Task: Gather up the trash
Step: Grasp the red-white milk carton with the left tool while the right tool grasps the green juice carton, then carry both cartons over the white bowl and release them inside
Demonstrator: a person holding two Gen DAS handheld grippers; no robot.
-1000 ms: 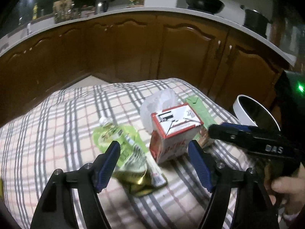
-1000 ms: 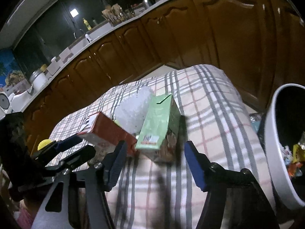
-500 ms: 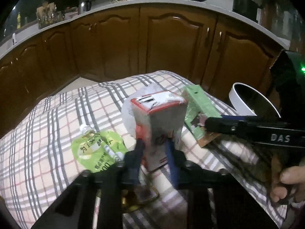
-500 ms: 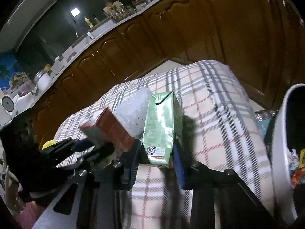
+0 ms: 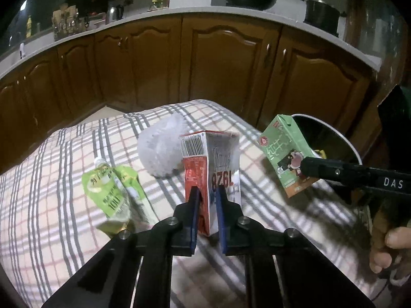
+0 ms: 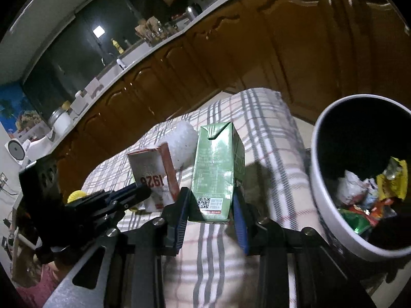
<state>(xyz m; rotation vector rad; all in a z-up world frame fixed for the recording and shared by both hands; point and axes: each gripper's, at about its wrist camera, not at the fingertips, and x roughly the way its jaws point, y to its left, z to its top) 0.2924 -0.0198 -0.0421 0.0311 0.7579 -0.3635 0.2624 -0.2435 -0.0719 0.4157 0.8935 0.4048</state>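
Observation:
A red and white carton [image 5: 205, 159] is lifted off the plaid cloth, and my left gripper [image 5: 207, 192] squeezes its lower edge, jaws still closing on it. The same red carton [image 6: 151, 172] shows at the left of the right wrist view. My right gripper [image 6: 211, 197] is shut on the base of a green carton [image 6: 218, 169], held upright above the cloth. From the left wrist view the green carton [image 5: 282, 151] hangs tilted in front of the bin. A crumpled white tissue [image 5: 161, 148] and a green drink pouch [image 5: 113, 187] lie on the cloth.
A white trash bin [image 6: 318, 192] with several wrappers inside stands just right of the plaid-covered table [image 5: 51, 218]. Brown kitchen cabinets [image 5: 218, 64] run behind. A person's hand [image 5: 385, 251] holds the right gripper. A small yellow thing [image 6: 77, 195] sits at far left.
Both grippers went from open to closed on their cartons. The red carton was lifted and turned upright; the green carton rose off the cloth and moved right, towards the bin.

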